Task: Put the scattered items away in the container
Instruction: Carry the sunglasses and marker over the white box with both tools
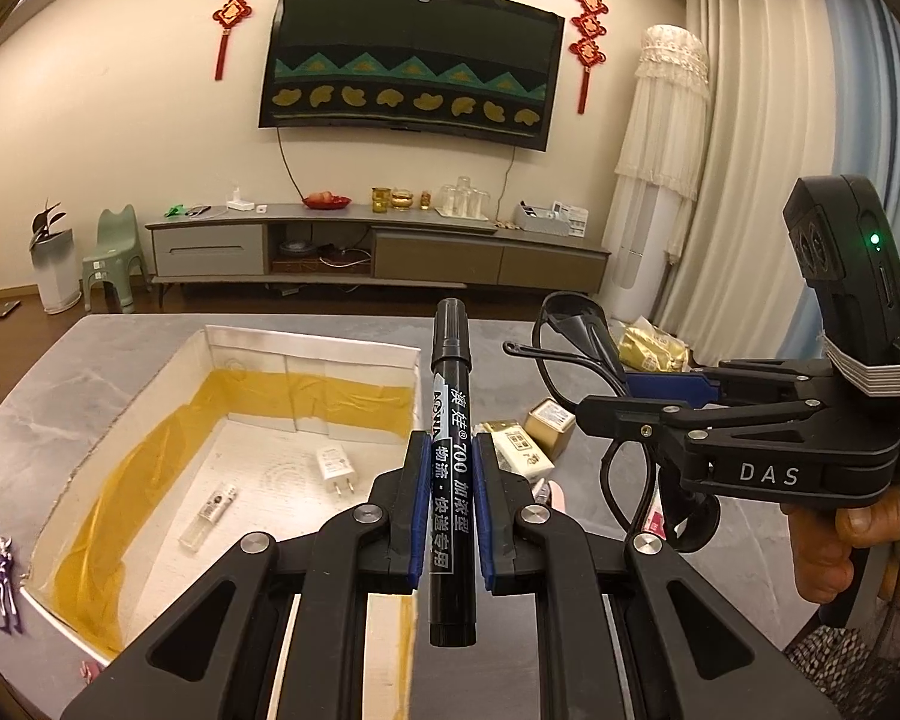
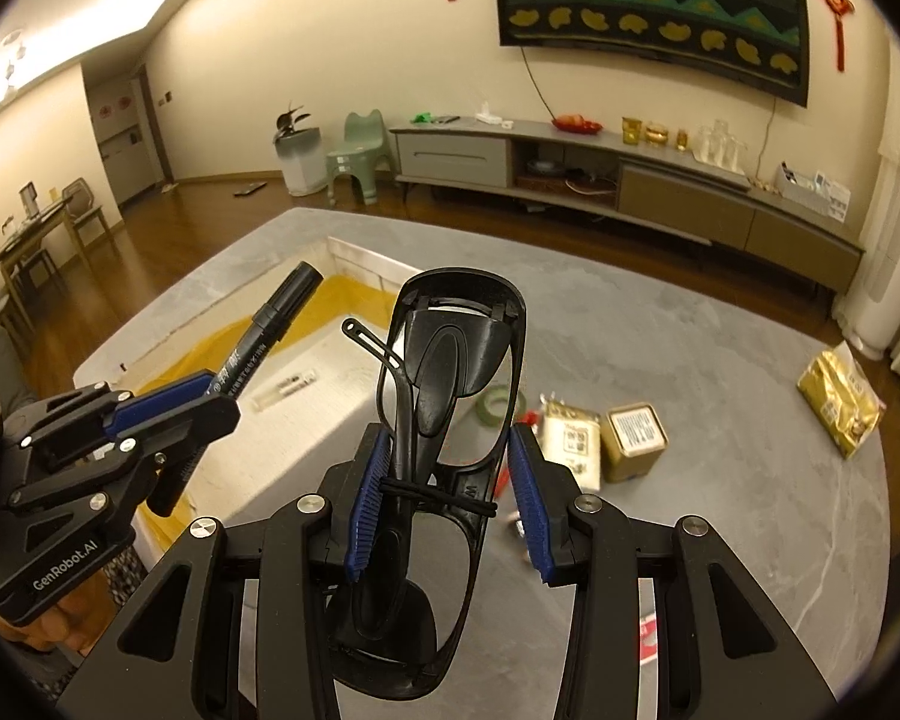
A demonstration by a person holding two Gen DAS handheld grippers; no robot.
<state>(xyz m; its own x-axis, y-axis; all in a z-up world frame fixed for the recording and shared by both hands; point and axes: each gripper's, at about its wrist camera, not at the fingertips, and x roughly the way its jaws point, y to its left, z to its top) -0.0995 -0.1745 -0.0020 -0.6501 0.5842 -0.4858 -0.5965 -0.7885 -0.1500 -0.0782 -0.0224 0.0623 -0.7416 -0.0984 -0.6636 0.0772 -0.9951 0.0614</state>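
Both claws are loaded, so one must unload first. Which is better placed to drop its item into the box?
Left. The left claw holds the marker right at the box rim; the right claw, gripping the glasses, sits farther out over the table.

A: Where does the left wrist view sit?

B: Right behind the left gripper [image 1: 450,504], close above the box [image 1: 312,354], facing the far wall with the TV [image 1: 411,60].

A: And the right wrist view?

B: Behind the right gripper [image 2: 447,492], angled a little leftward over the grey table [image 2: 720,360], toward the same wall.

A: What do the 2 views share?

B: The box, the table, the TV cabinet [image 1: 378,246], and each gripper shows in the other's view.
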